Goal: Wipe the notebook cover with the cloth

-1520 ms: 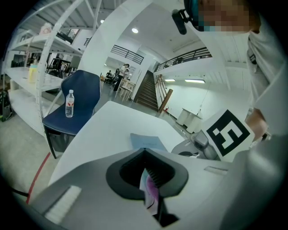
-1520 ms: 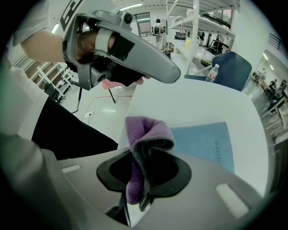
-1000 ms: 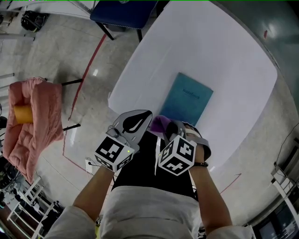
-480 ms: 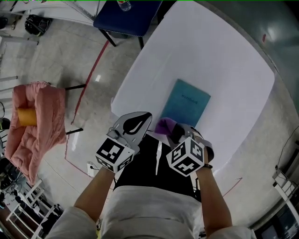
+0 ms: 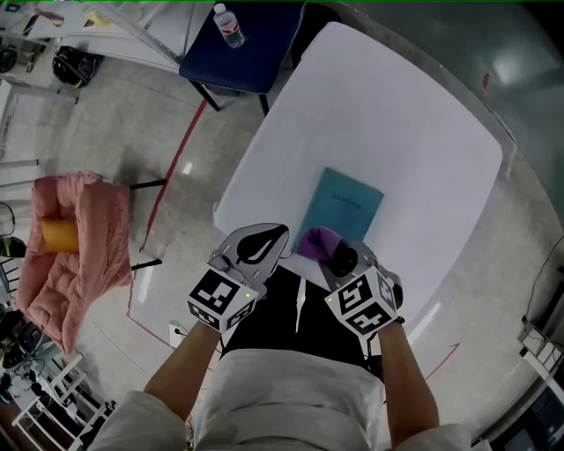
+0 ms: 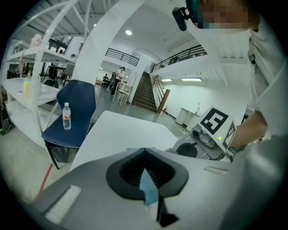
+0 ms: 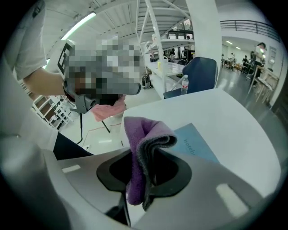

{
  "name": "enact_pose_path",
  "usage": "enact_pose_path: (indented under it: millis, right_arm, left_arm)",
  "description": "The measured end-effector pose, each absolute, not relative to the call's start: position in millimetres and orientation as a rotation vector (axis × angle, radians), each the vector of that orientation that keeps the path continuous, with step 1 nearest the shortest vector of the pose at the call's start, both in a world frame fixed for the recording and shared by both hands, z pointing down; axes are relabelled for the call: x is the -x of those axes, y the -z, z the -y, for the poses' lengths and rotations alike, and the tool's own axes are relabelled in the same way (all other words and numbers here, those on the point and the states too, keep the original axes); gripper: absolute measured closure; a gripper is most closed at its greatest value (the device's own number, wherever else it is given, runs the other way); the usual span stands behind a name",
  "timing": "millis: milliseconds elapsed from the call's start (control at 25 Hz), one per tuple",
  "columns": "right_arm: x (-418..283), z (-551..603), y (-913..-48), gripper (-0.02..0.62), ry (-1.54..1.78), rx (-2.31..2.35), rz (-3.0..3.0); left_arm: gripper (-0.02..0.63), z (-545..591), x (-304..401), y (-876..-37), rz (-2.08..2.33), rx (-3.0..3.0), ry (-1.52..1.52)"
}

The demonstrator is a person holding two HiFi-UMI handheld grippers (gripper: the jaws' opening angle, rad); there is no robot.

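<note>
Purple cloth (image 7: pixel 141 148) hangs folded in the clenched right hand-held gripper (image 5: pixel 335 255), its bunched top standing above the jaws. It is held over the near edge of the white table (image 5: pixel 379 106), just short of the teal notebook (image 5: pixel 345 204), which lies flat and closed on the table. The left hand-held gripper (image 5: pixel 264 238) hovers beside it, jaws closed together on nothing. A water bottle (image 5: pixel 228 25) lies on a blue chair (image 5: pixel 256 48) beyond the table.

Open lab hall, shelving (image 6: pixel 27 53), staircase (image 6: pixel 144 92)
</note>
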State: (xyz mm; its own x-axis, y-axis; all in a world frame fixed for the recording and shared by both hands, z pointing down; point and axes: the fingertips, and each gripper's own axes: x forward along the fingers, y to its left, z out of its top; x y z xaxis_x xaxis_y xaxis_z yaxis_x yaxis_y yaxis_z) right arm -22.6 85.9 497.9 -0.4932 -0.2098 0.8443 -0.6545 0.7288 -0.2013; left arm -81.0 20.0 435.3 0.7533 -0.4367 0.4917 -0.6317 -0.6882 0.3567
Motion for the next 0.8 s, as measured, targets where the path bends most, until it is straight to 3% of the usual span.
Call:
enact_pose_path:
  millis: [800]
  right_arm:
    - [-41,-53,-384,0.484,-0.804,-1.024,2.249]
  left_arm:
    - [0.606,2,41,-341,0.796,-2.566,-0.478]
